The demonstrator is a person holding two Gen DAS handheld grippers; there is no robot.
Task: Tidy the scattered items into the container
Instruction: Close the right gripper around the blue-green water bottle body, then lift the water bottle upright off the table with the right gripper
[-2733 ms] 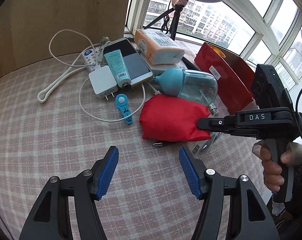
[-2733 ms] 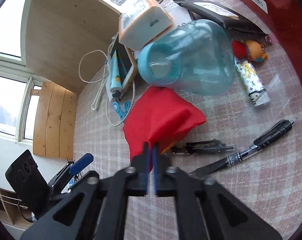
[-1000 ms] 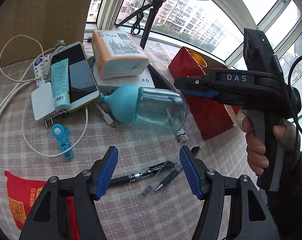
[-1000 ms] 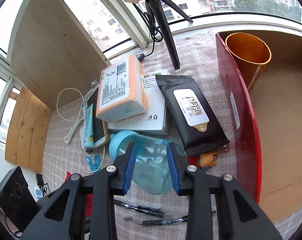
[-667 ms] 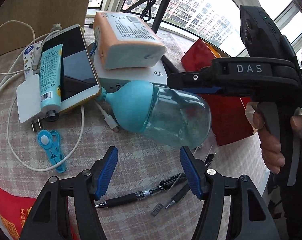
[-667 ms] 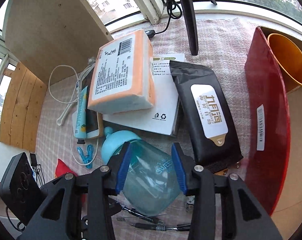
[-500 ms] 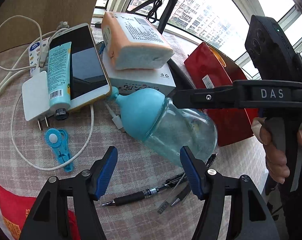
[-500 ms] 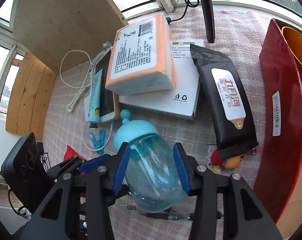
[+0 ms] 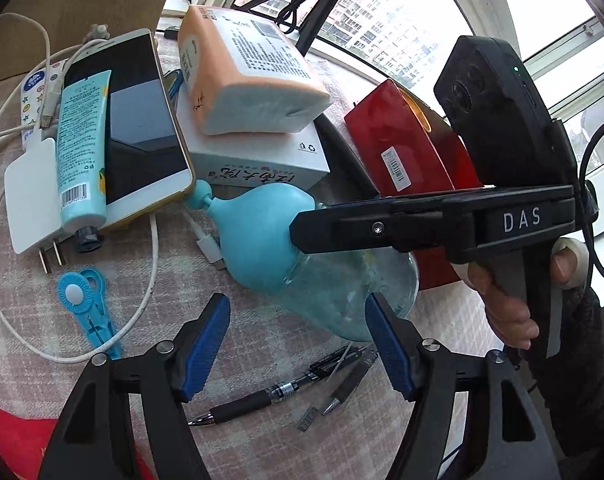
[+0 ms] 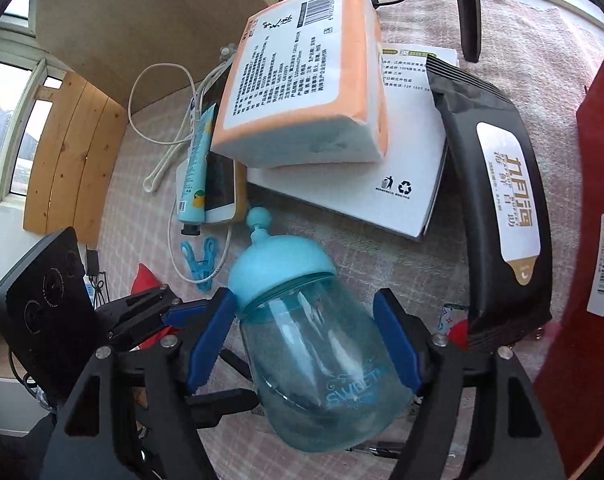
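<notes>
The right gripper (image 10: 302, 340) has just been opening, and its jaws now stand wide astride the teal bottle (image 10: 314, 364), pads not yet pressing. A second ago they were narrow, above the pile. The bottle lies on its side on the surface, near the red container (image 9: 406, 152). The left gripper (image 9: 297, 344), open and empty, hovers beside it. A grasp looks imminent.

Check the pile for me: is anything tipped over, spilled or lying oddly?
The teal bottle lies on its side on the table, lid still on, nothing spilled. The tissue pack sits askew atop the white box.
</notes>
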